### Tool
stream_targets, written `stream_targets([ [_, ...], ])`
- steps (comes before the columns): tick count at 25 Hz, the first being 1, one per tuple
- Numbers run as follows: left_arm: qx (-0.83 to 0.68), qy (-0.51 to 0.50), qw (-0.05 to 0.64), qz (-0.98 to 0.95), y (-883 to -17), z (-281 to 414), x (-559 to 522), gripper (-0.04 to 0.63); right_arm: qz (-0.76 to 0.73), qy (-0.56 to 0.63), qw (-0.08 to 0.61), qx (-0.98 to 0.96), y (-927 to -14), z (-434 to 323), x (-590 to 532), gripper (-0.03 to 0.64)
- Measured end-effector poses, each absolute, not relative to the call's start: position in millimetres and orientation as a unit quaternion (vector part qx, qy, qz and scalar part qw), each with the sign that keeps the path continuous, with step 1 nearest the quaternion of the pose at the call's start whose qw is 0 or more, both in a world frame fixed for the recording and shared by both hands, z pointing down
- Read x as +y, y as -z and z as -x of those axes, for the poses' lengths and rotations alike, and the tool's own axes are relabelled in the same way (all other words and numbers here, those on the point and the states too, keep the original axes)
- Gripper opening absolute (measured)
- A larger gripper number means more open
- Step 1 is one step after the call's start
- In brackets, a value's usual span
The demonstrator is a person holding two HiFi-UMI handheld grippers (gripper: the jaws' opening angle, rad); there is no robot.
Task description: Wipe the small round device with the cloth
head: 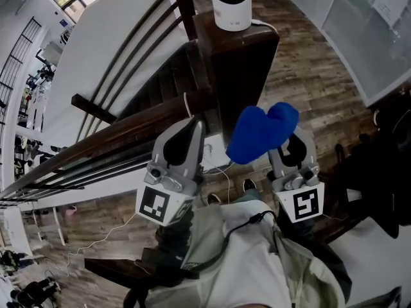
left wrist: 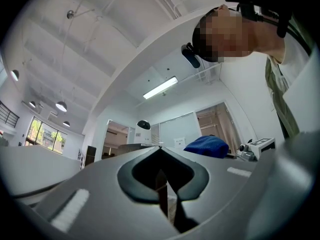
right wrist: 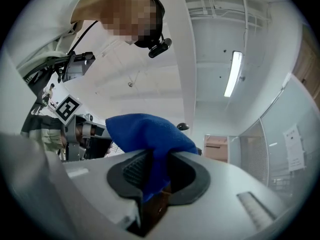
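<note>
The small round device, white with a black dome top, stands on a dark wooden post at the top of the head view. It shows small and far in the left gripper view as the device. A blue cloth is bunched up in my right gripper, which is shut on it well below the device. The cloth fills the jaws in the right gripper view. My left gripper is shut with nothing in it, beside the post; its jaws meet at the gripper's tip.
A dark wooden handrail with slanted rails runs from the post toward the lower left. White cables hang by the post. Wood flooring lies to the right, and dark items sit at the right edge.
</note>
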State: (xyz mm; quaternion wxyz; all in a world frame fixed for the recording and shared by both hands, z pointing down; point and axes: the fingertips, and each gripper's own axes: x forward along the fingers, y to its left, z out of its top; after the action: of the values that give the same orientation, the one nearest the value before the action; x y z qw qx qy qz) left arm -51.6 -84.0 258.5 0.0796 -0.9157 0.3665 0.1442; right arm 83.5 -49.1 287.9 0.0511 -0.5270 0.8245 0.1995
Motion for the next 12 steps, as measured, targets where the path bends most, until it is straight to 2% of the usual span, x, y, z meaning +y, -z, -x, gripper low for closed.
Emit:
stream_targets([
  [5,0.366,-0.130,0.098,0.916,-250.3,51.0,-90.9,0.003,0.505,-0.228,0.035,0.831,-280.5,-83.3,-53.5,0.080],
  [12,0.367,-0.108,0.137,0.914,-213.2,45.7,-138.7,0.003,0.491,-0.279,-0.036,0.824,-243.3,-107.1,-111.3,0.078],
])
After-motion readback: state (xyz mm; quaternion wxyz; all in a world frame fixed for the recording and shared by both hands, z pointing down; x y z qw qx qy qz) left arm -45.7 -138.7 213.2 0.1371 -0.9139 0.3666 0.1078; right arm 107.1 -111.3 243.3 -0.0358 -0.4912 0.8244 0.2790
